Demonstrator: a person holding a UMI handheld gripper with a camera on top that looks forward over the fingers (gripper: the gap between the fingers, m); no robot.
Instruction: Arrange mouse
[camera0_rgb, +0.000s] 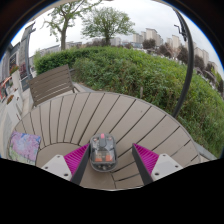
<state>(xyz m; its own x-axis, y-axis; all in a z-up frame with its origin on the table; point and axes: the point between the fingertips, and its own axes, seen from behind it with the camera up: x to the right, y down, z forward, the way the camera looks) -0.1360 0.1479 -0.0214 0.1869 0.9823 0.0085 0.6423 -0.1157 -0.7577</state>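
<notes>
The hand-held gripper (103, 160) stands wide around the small grey computer mouse (103, 151) on the slatted wooden table (100, 115) — closing off-centre could skid it away.

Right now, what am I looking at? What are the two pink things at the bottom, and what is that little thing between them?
This picture comes from a camera riding on a hand-held gripper, a grabbing tool that a person carries. It looks forward along the tool's two fingers. The pink things are soft pads on the insides of those fingers. Between them sits a small grey computer mouse, resting on a round wooden slatted table. I cannot tell whether the fingers are squeezing it or just sitting beside it. Beyond the table stands a wooden chair, then a big green hedge, trees and buildings. Something colourful lies on the table beside the fingers, but I cannot tell what it is.
</notes>
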